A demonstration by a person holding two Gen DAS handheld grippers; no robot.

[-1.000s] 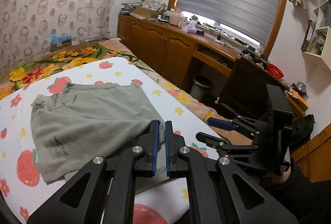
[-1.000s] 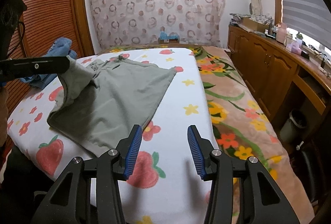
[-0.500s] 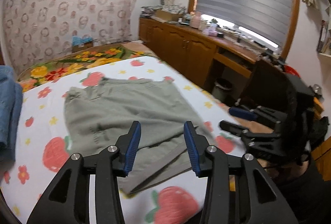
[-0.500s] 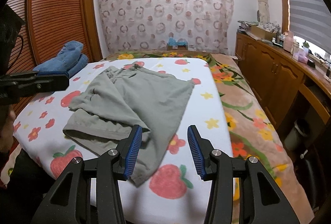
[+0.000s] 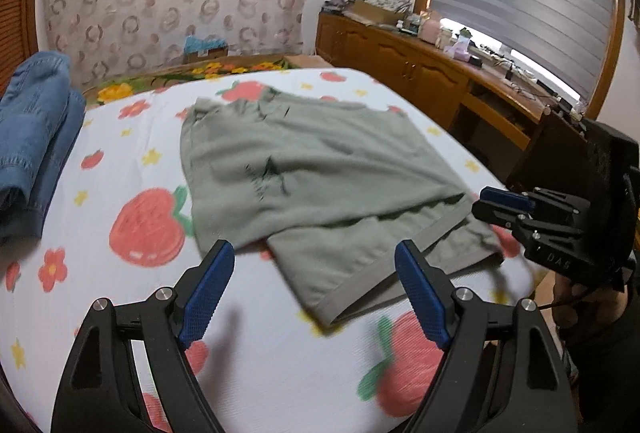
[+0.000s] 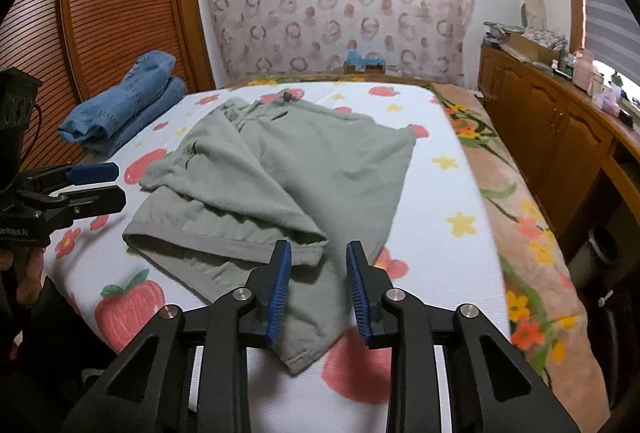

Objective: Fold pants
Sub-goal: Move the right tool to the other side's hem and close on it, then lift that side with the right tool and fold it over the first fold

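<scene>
Grey-green pants (image 5: 312,173) lie loosely folded on the white strawberry-print sheet (image 5: 120,161), one layer flopped over the other, hems toward me. They also show in the right wrist view (image 6: 280,173). My left gripper (image 5: 314,293) is wide open and empty above the sheet, just short of the near hem. My right gripper (image 6: 316,285) is open and empty over the pants' near corner. The right gripper shows at the right in the left wrist view (image 5: 504,205), and the left gripper at the left in the right wrist view (image 6: 96,185).
Folded blue jeans (image 6: 124,105) sit on the bed's far left. A floral blanket (image 6: 516,217) covers the bed's right side. A wooden cabinet (image 6: 560,129) with clutter runs along the right wall. A slatted wardrobe (image 6: 108,13) stands at the left.
My left gripper has let go of the pants leg, opened wide and drawn back. The lifted layer has dropped onto the rest. My right gripper has moved over the near corner.
</scene>
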